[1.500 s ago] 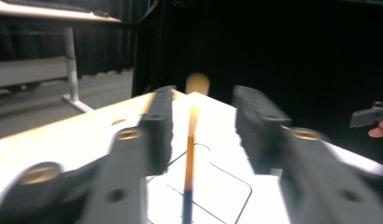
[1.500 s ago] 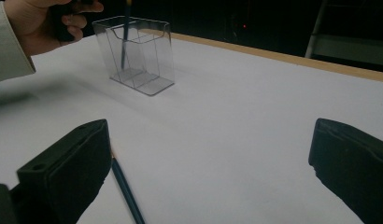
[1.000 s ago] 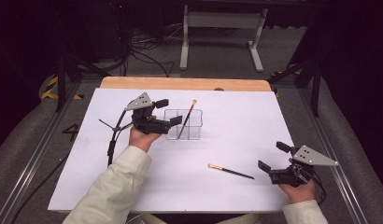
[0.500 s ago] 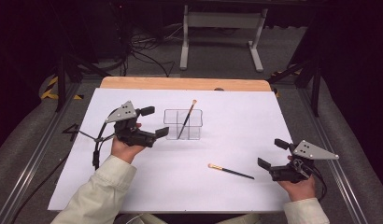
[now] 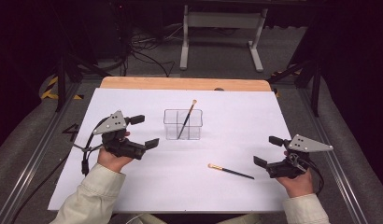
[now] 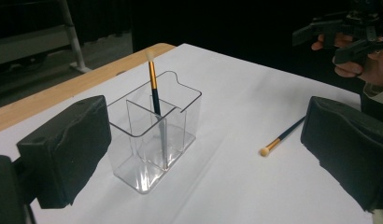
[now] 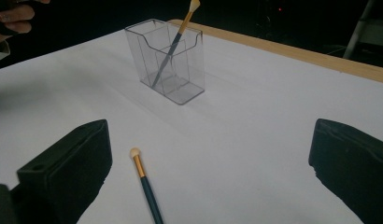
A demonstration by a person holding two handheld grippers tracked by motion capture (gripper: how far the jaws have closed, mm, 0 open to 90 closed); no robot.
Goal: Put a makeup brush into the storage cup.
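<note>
A white sheet [image 5: 133, 186] covers a wooden table [image 5: 180, 84]. Near its middle stands a clear plastic organizer [image 5: 182, 125] with inner dividers. One makeup brush [image 5: 186, 119] leans inside it, dark handle down and pale tip up, above the rim. In the left gripper view this brush [image 6: 153, 88] rests against a divider of the organizer [image 6: 152, 135].

A second makeup brush [image 5: 230, 171] lies flat on the sheet, well apart from the organizer, on the right-hand side, its pale tip pointing toward the centre; the right gripper view shows it [image 7: 145, 186] between that gripper's jaws but farther out, untouched.

The left gripper [image 5: 145, 132] is held in the left hand [image 5: 112, 158], to the left of the organizer, jaws spread wide and empty. The right gripper [image 5: 267, 151], held in the right hand [image 5: 297, 182] near the right edge of the sheet, also has its jaws spread wide and empty.
</note>
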